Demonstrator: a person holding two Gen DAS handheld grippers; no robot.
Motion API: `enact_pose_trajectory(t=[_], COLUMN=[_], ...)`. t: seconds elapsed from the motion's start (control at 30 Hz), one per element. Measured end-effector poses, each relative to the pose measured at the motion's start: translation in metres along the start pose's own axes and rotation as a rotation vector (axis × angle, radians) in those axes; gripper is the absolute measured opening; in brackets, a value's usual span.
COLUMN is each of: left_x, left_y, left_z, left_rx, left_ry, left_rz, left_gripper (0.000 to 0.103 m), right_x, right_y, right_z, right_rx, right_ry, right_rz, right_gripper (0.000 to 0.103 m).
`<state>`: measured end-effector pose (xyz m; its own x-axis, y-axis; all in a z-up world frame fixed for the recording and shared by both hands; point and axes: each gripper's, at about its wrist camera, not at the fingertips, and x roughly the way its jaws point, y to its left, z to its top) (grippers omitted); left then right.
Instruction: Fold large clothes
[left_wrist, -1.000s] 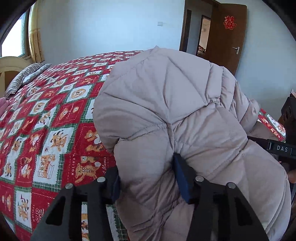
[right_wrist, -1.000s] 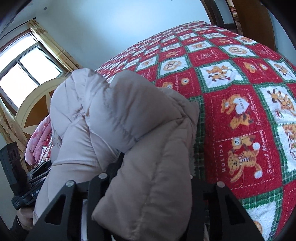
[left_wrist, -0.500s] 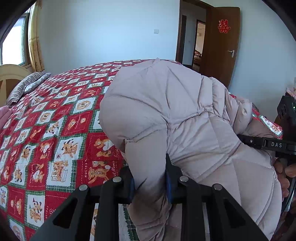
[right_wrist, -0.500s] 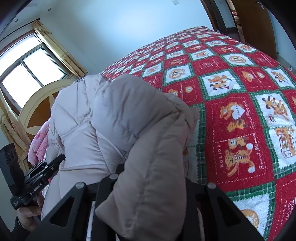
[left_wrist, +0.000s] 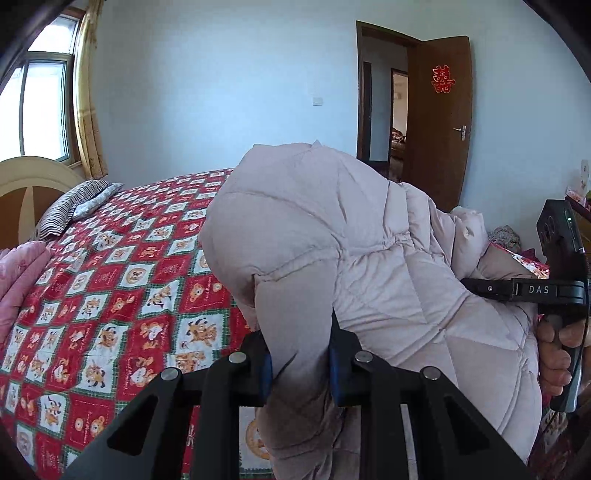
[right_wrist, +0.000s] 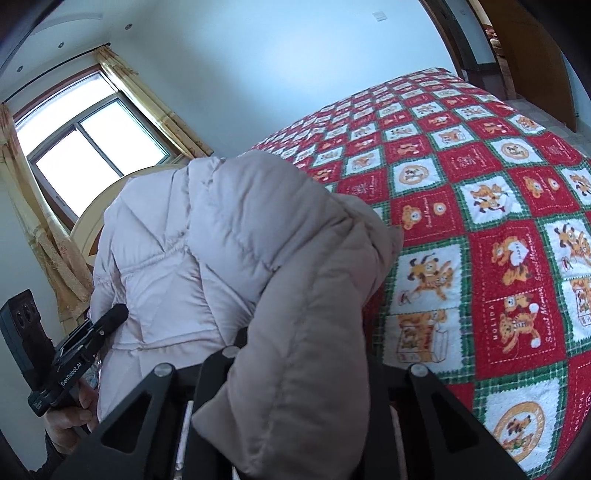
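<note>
A large pale pink-beige puffer jacket (left_wrist: 332, 236) is held up off the bed by both grippers and hangs bunched between them. My left gripper (left_wrist: 299, 363) is shut on a fold of the jacket at its near edge. My right gripper (right_wrist: 306, 354) is shut on another thick fold of the jacket (right_wrist: 221, 236), which drapes over its fingers and hides them. The right gripper also shows at the right of the left wrist view (left_wrist: 517, 290). The left gripper shows at the lower left of the right wrist view (right_wrist: 88, 332).
A bed with a red, green and white cartoon quilt (left_wrist: 110, 295) (right_wrist: 498, 206) lies below. A striped pillow (left_wrist: 70, 206) and pink bedding (left_wrist: 18, 273) lie near the headboard (left_wrist: 33, 177). A brown door (left_wrist: 439, 118) stands open behind; a window (right_wrist: 88, 144) is at the left.
Both grippers have lifted the jacket higher above the quilt. The left gripper's jaws have closed tighter on their fold.
</note>
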<state>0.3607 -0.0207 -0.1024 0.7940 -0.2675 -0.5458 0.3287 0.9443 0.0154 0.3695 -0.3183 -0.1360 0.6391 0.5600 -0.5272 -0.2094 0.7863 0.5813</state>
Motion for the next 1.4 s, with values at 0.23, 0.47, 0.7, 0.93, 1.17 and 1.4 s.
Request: enact_pose_trajectory(t=[0.23,0.47,0.7,0.93,1.17,1.4], left_x=[0.030,0.041,0.030,-0.015,-0.029,-0.050], left_y=[0.041,0.039,0.045,0.052,0.078,0.098], left_z=[-0.043,-0.056,-0.055,-0.047,-0.054,-0.055], left_rx=[-0.020,0.038,0.006,0.039,0.006,-0.008], left_ry=[0.125,0.126,0.085,-0.007,-0.010,-0.024], left_rz=[0.025,0.054,0.094,0.156,0.184,0.210], left_gripper=[0.024,0.025,0.024,0.023,0.023,0.023], right_x=[0.063,0.092,0.098,0.092,0.090,0.098], right_y=[0.004,-0.017,-0.001,0.041,0.083,0.113], right_z=[-0.028,-0.040,-0.046,-0.051,-0.059,-0.059], right_rx=[-0.012,0.067,0.068,0.014,-0.049,-0.103], right_ry=[0.207,0.308,0.327,0.276,0.288,0.296], right_rz=[-0.026,0.107,0.215,0.175,0.148,0.147], right_gripper=[0.056,0.084,0.038,0.029,0.027,0.026])
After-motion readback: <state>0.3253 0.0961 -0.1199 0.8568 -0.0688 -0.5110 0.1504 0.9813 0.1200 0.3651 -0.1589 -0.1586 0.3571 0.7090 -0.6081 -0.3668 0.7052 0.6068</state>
